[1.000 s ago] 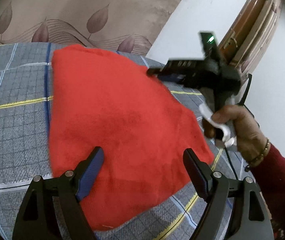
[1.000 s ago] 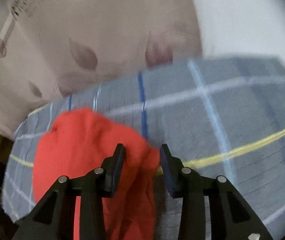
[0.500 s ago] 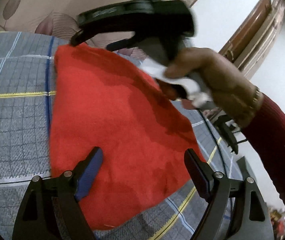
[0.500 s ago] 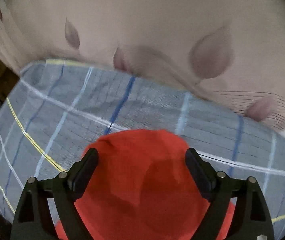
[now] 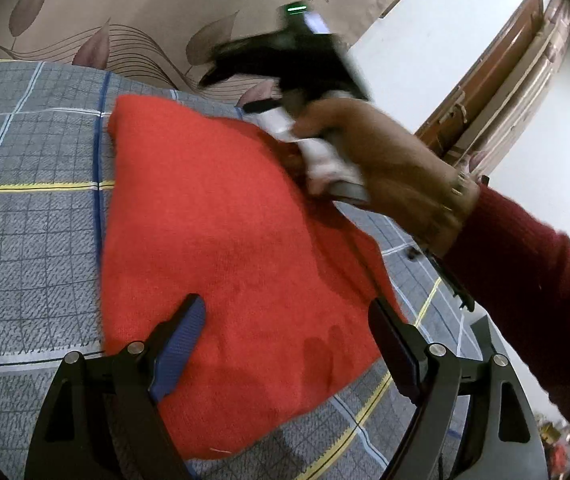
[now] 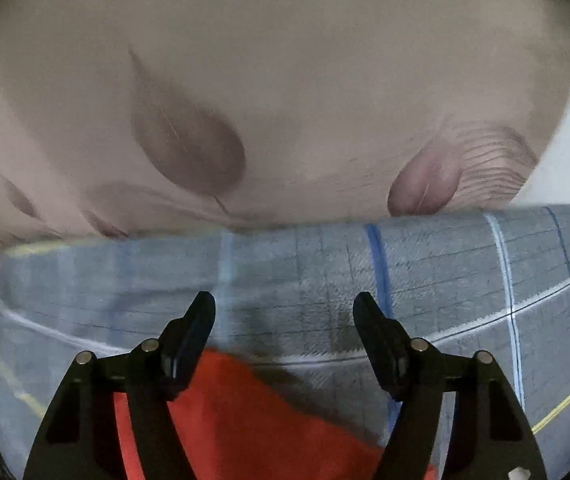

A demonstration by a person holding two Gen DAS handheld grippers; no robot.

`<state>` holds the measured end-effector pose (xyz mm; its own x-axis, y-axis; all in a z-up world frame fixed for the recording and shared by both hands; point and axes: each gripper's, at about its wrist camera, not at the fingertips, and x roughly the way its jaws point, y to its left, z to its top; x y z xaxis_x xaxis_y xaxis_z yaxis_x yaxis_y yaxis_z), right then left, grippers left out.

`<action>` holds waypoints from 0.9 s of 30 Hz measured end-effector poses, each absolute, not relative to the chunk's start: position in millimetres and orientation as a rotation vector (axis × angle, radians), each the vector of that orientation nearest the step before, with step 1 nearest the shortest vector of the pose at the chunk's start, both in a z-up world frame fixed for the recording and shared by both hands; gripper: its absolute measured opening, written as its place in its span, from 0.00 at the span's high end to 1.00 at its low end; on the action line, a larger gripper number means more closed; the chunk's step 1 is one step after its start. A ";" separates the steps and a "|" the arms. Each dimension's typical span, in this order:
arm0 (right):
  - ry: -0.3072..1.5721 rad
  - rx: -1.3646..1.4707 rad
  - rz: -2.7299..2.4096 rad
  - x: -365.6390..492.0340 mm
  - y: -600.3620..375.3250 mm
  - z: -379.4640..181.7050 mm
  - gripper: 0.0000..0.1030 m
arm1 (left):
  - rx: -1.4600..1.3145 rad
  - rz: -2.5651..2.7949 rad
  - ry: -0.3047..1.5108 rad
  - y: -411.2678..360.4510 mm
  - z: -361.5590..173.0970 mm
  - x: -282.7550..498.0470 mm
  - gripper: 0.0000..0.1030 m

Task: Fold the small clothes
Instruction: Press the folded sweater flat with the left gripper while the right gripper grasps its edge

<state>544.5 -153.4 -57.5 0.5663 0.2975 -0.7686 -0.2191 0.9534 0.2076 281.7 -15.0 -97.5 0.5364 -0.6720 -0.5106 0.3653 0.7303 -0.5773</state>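
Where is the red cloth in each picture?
Left wrist view: the red cloth fills the middle, lying flat on the checked blanket.
Right wrist view: only a corner of the red cloth shows at the bottom, left of middle.
Shared landmark: the leaf-patterned curtain behind the blanket, also in the right wrist view.

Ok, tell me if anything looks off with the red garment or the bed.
Nothing stands out. The red garment lies folded flat on the checked bedsheet, no tears or spills visible. Its edges run slightly askew to the sheet's lines.
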 end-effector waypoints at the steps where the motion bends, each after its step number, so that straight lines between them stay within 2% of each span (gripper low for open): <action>1: 0.903 0.127 0.356 533.4 -164.4 -46.1 0.31 | -0.434 -0.641 0.785 -14.9 -97.5 281.8 0.19; 3: 0.891 0.160 0.430 509.0 -182.6 -31.3 0.18 | -0.438 -0.643 0.785 -12.5 -96.5 282.3 0.19; 5: 0.870 0.183 0.494 472.3 -204.4 -22.3 0.12 | -0.447 -0.647 0.784 -11.7 -96.9 284.6 0.19; 9: 0.854 0.182 0.494 393.8 -248.9 -34.9 0.12 | -0.472 -0.657 0.783 -5.1 -98.4 284.2 0.19; 14: 0.919 0.145 0.502 318.7 -252.0 -77.2 0.12 | -0.521 -0.681 0.777 3.4 -101.2 282.7 0.19; 19: 0.902 0.193 0.567 267.3 -247.5 -97.7 0.12 | -0.609 -0.708 0.753 16.9 -104.4 277.3 0.19; 20: 0.902 0.202 0.577 265.2 -245.9 -101.4 0.18 | -0.616 -0.703 0.750 18.4 -105.7 276.7 0.19; 21: 0.907 0.220 0.594 263.7 -245.2 -105.6 0.42 | -0.615 -0.696 0.747 18.6 -104.7 274.7 0.19; 23: 0.930 0.253 0.589 264.2 -245.7 -111.9 0.72 | -0.613 -0.677 0.735 20.1 -103.3 267.7 0.19; 27: 0.925 0.332 0.622 268.0 -250.8 -119.5 0.70 | -0.648 -0.615 0.709 29.2 -105.0 257.6 0.19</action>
